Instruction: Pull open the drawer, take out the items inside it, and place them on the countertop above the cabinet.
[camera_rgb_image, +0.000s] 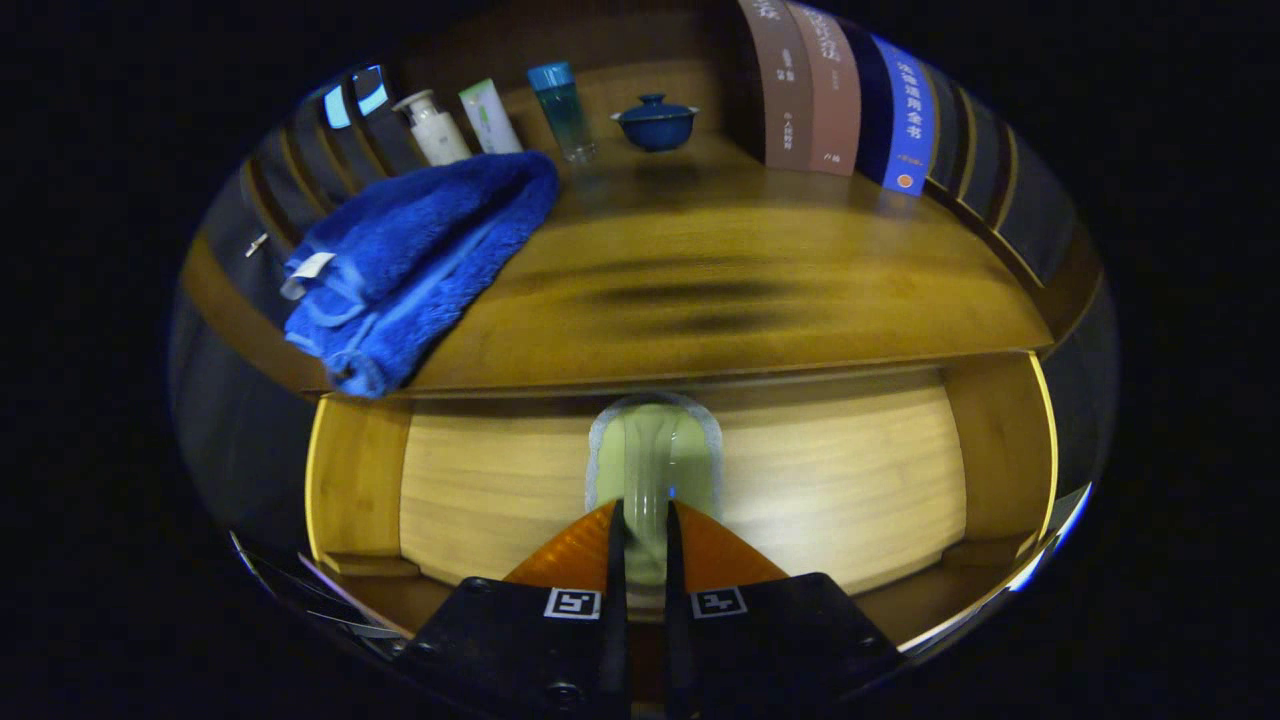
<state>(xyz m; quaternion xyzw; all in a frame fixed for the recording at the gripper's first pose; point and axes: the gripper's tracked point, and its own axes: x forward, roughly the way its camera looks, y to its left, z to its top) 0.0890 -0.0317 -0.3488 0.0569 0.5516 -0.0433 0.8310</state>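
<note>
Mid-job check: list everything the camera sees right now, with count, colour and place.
towel: 1, blue, folded on the countertop's left side
pump bottle: 1, white, at the back of the countertop, behind the towel
tube: 1, white and green, beside the pump bottle
cup: 1, clear teal, right of the tube
lidded bowl: 1, dark blue, back centre of the countertop
books: several, brown, pink and blue spines, upright at the back right
countertop: 1, wood, above the drawer
drawer: 1, light wood, pulled open below the countertop
bottle: 1, pale green, over the open drawer, held between the fingers
gripper: 1, fingers closed on the bottle
</note>
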